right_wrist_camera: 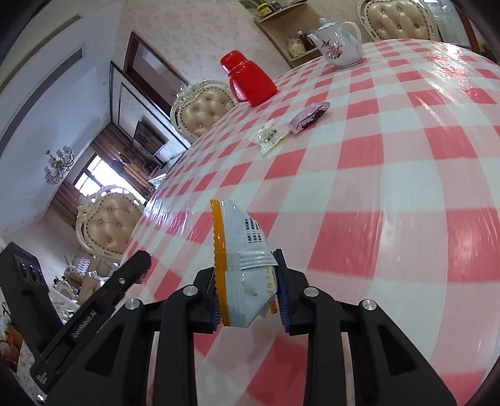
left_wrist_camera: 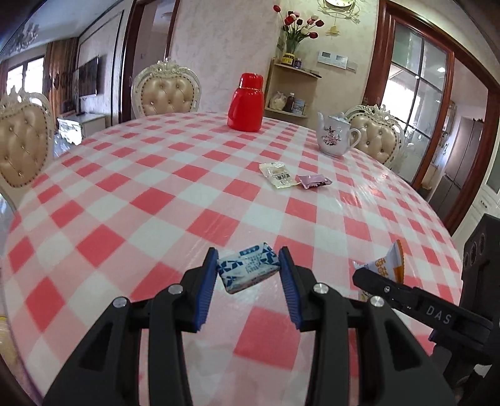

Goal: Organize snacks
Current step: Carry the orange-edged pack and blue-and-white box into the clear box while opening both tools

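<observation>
My left gripper (left_wrist_camera: 248, 265) is shut on a blue-and-white snack packet (left_wrist_camera: 248, 268), held just above the checked tablecloth (left_wrist_camera: 156, 203). My right gripper (right_wrist_camera: 247, 274) is shut on a white-and-orange snack packet (right_wrist_camera: 242, 256), held upright over the table; that packet (left_wrist_camera: 387, 265) and the right gripper also show at the right of the left wrist view. A clear yellowish packet (left_wrist_camera: 278, 175) and a pink packet (left_wrist_camera: 314, 181) lie side by side further out on the table; both appear in the right wrist view, the clear packet (right_wrist_camera: 270, 136) and the pink packet (right_wrist_camera: 307, 117).
A red thermos (left_wrist_camera: 247, 103) stands at the far side of the table and a white flowered teapot (left_wrist_camera: 334, 134) at the far right. Padded chairs (left_wrist_camera: 165, 90) surround the table. A shelf with jars and a vase of tulips (left_wrist_camera: 297, 28) stands behind.
</observation>
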The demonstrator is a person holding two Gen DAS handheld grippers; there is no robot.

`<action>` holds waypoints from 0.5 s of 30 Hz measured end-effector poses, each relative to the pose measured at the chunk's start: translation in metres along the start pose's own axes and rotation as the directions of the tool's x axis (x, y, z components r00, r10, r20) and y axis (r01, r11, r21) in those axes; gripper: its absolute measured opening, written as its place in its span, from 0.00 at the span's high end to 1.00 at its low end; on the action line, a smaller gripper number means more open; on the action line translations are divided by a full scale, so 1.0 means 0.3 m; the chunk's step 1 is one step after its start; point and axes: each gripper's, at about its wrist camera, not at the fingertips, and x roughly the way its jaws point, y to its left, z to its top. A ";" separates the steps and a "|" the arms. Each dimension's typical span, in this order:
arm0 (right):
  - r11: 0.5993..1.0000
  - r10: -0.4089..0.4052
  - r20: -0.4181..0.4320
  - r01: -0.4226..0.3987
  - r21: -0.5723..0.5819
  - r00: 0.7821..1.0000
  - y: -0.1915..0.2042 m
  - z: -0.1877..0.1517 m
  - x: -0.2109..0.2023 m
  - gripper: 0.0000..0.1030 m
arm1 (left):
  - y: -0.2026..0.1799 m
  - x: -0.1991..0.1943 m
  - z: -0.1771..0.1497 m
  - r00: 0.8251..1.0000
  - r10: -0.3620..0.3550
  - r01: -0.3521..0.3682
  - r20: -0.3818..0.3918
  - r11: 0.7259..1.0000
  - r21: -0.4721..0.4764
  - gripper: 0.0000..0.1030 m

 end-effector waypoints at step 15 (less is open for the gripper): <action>0.996 0.023 -0.059 -0.028 -0.085 0.998 0.123 -0.103 0.005 0.72 | 0.184 -0.253 -0.097 0.990 0.144 -0.144 0.007 0.988 0.058 0.61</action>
